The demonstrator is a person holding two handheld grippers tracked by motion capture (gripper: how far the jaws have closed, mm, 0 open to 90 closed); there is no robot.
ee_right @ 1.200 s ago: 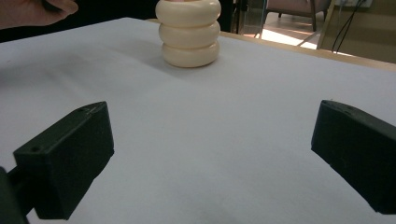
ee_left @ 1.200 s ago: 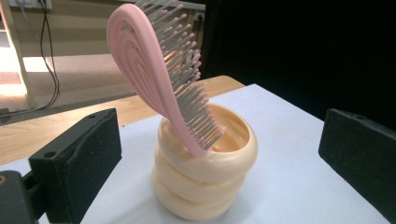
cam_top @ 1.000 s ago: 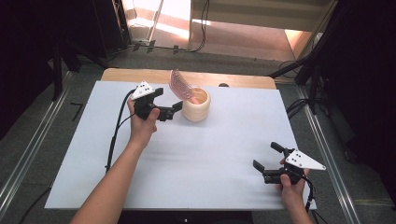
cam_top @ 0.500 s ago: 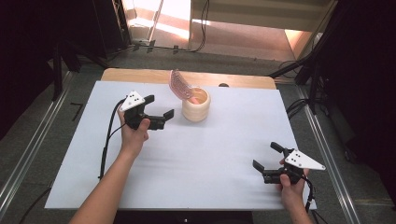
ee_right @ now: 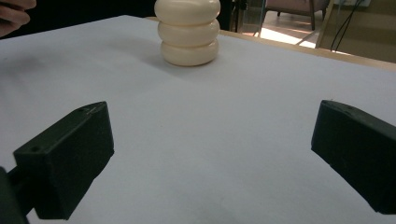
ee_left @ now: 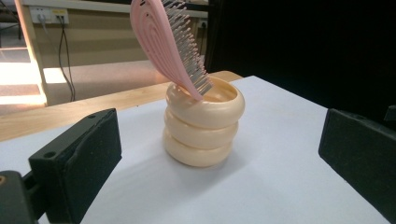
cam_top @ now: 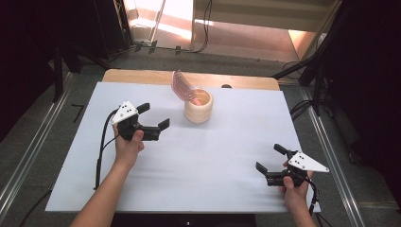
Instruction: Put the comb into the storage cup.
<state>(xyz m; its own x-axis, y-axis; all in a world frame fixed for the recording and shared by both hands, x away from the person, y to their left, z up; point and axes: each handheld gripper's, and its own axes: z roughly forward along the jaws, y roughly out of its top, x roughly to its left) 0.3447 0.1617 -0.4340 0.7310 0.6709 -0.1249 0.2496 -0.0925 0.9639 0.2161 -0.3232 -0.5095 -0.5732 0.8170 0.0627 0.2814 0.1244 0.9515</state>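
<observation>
A cream ribbed holder (cam_top: 198,107) stands upright near the back middle of the white table cover (cam_top: 213,156). A pink hairbrush (cam_top: 182,86) leans in it, bristle head up and tilted left. The left gripper view looks at the holder (ee_left: 203,122) and brush (ee_left: 170,42) from close by. My left gripper (cam_top: 153,117) is open and empty, well left of the holder. My right gripper (cam_top: 269,159) rests open and empty near the front right edge, with the holder (ee_right: 188,31) far ahead of it.
A wooden table edge (cam_top: 142,75) shows behind the white cover. Metal rails (cam_top: 28,156) run along both sides of the table. Cables (cam_top: 205,28) lie on the floor beyond.
My left gripper has drawn back from the holder, leftward and toward the person, leaving the brush standing in it. The right gripper has stayed put.
</observation>
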